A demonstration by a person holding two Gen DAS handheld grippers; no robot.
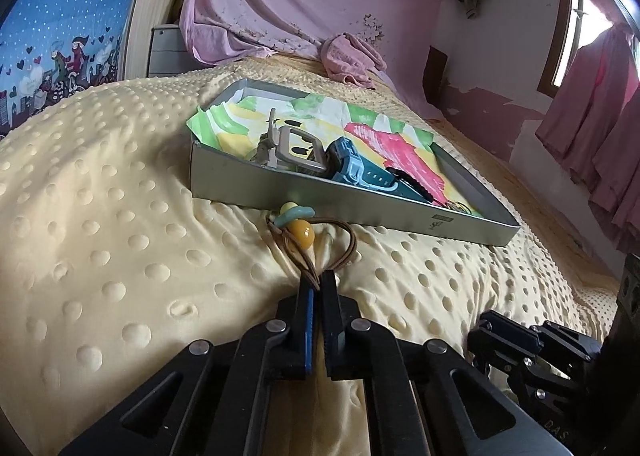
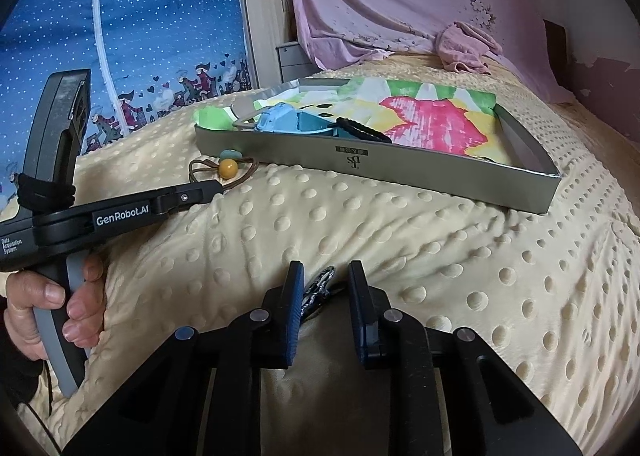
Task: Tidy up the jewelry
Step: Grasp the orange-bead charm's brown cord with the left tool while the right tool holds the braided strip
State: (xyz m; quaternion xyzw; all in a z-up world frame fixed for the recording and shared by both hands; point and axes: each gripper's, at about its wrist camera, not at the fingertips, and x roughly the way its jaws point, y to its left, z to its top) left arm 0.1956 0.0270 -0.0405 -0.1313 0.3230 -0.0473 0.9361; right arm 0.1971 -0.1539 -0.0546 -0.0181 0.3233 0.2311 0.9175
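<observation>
Left wrist view: the left gripper (image 1: 318,282) has its fingers pressed together on the brown cord of a beaded hair tie (image 1: 298,230), which lies on the yellow dotted blanket (image 1: 120,216) just beside the near wall of the grey tray (image 1: 320,200). An amber bead and a pale green bead sit at the cord's far end, touching or nearly touching that wall. Inside the tray, on a painted paper lining (image 1: 392,144), lie a blue watch (image 1: 352,166) and a beige buckle-like piece (image 1: 300,148) near the tray's near left corner. Right wrist view: the right gripper (image 2: 326,276) rests with its fingers apart above the blanket, a small metallic item (image 2: 320,284) between them; whether they touch it cannot be told. Beyond the tray, a pink cloth (image 2: 464,44) lies at the blanket's far edge.
</observation>
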